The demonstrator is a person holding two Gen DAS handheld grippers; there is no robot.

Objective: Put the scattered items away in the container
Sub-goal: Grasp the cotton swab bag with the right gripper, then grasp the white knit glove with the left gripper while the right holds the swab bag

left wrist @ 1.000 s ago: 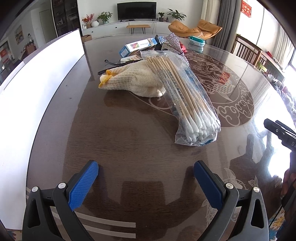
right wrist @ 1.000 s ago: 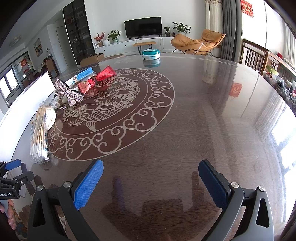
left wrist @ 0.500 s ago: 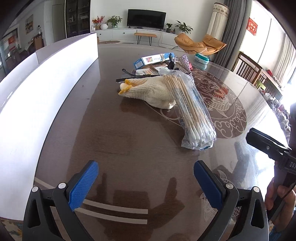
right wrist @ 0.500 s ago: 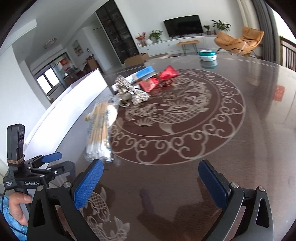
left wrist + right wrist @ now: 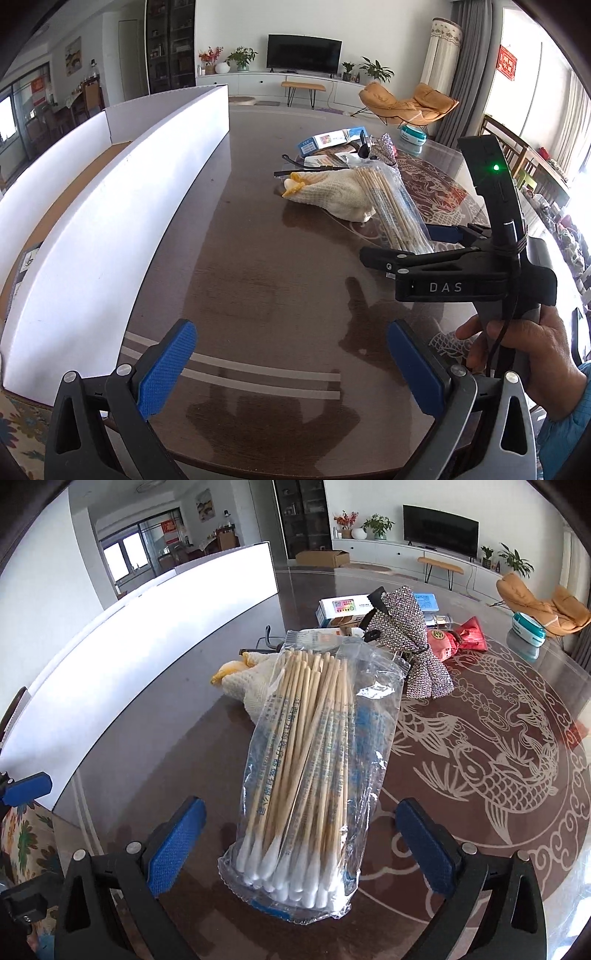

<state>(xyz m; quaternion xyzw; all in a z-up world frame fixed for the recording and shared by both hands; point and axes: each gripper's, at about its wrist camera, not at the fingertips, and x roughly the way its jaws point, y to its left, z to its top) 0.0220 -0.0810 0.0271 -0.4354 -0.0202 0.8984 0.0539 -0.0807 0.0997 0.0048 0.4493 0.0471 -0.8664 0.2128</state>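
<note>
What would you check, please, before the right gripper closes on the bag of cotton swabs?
1. Right gripper open: ok, both blue pads stand wide apart.
2. Bag of cotton swabs between the pads: ok, its swab-tip end lies in the gap, with room on each side.
3. Bag free of neighbours: not ok, its far end rests on the knitted glove.
4. Left gripper out of the way: ok, open and empty over bare table.
5. White box open to receive items: ok, its top is open and its brown floor shows.
6. Firm hold on slippery plastic: cannot tell.
</note>
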